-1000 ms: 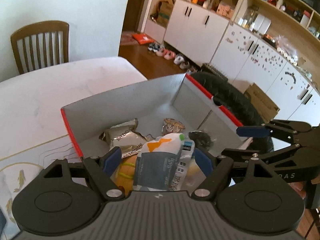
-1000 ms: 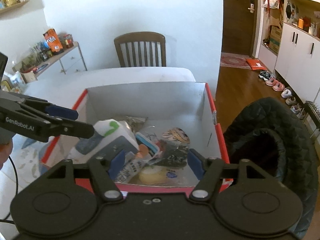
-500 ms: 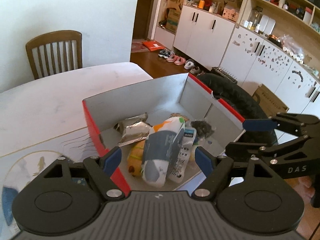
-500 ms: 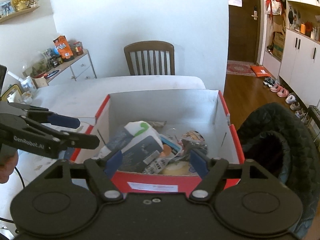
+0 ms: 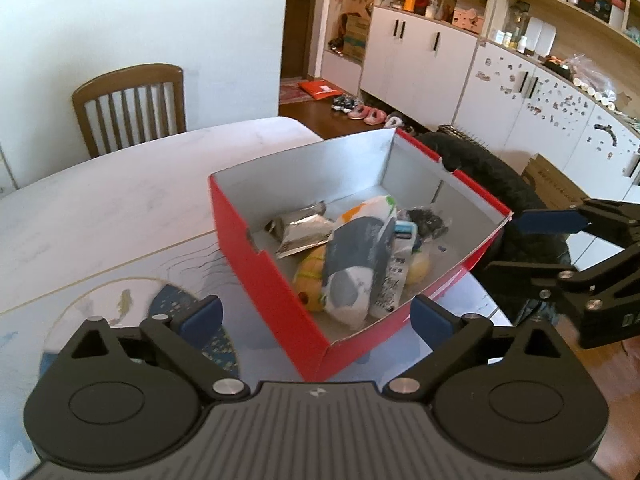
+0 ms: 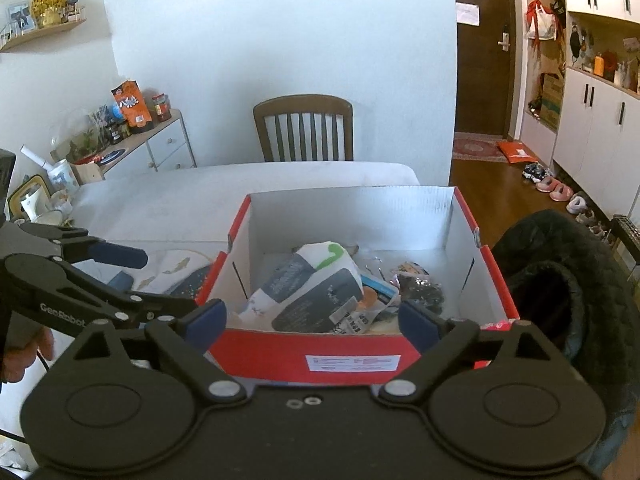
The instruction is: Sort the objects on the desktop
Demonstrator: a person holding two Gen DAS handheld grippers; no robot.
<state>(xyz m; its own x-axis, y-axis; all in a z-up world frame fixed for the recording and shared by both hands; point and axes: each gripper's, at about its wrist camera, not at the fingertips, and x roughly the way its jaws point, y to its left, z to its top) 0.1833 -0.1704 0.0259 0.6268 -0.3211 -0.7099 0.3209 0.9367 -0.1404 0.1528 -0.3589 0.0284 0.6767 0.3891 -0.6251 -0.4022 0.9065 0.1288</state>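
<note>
A red cardboard box (image 5: 272, 292) with a white inside stands on the table and holds several snack packets. Among them are a blue-and-white pouch (image 5: 356, 256), a silver foil packet (image 5: 300, 232), a yellow item (image 5: 310, 276) and a dark packet (image 5: 426, 220). My left gripper (image 5: 316, 320) is open and empty, hovering just short of the box's near corner. My right gripper (image 6: 313, 320) is also open and empty, in front of the box's (image 6: 280, 352) labelled end wall. The pouch (image 6: 312, 292) lies on top of the pile. Each gripper shows in the other's view: right gripper (image 5: 532, 244), left gripper (image 6: 152, 280).
The white table (image 5: 100, 200) carries a mat with a fish drawing (image 5: 120, 304) left of the box. A wooden chair (image 6: 304, 128) stands at the far end. A black padded jacket (image 6: 560, 280) bulges right beside the box. A hand (image 6: 24, 356) holds the left gripper.
Both grippers have drawn back and away from the box. The pouch that lay between my left fingers now rests in the box, farther off.
</note>
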